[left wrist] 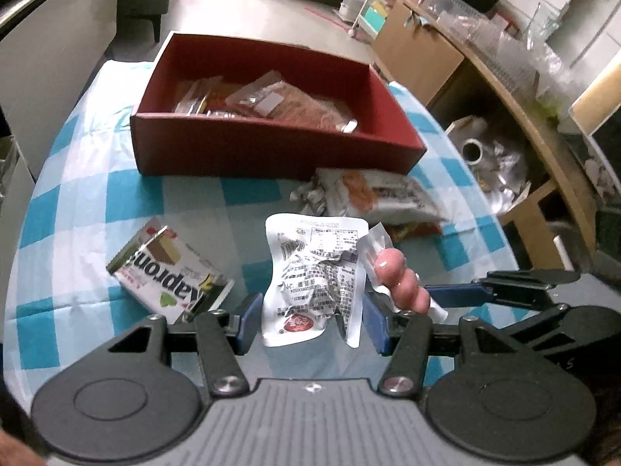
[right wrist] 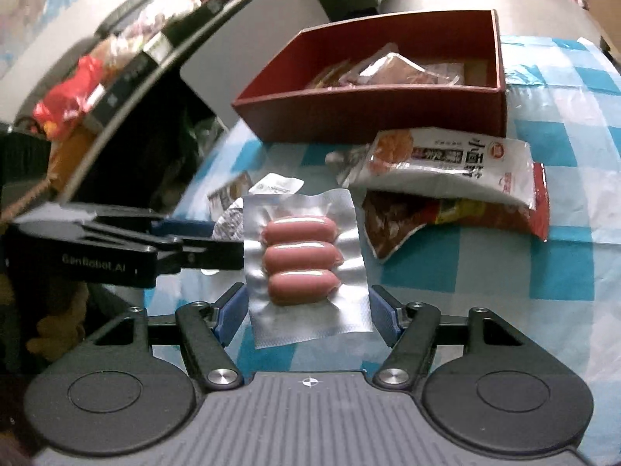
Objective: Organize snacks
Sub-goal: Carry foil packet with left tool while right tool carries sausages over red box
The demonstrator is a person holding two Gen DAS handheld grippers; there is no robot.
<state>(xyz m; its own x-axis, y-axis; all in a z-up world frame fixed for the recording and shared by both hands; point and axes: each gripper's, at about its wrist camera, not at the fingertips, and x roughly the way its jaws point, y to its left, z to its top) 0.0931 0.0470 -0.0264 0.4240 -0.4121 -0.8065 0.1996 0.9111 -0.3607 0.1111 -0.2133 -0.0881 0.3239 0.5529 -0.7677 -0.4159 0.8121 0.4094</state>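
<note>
Holding now: left gripper (left wrist: 312, 320) pinches a white pouch (left wrist: 314, 275); right gripper (right wrist: 306, 312) pinches a sausage pack (right wrist: 304, 258).
Around: a white noodle bag (right wrist: 446, 163) (atop a red packet (right wrist: 485, 213)) lies before the red box (left wrist: 271, 151).
Edges: the box stands open-topped, snacks inside.
Writing: a wafer box (left wrist: 169, 275) on the checked cloth (left wrist: 77, 178) reads "Kaprons".

red packet (right wrist: 458, 213): mostly hidden under white bag (right wrist: 450, 163) | box contents: blurred

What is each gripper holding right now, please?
Left gripper: jaws shut on the white printed pouch.
Right gripper: jaws shut on the sausage pack.
</note>
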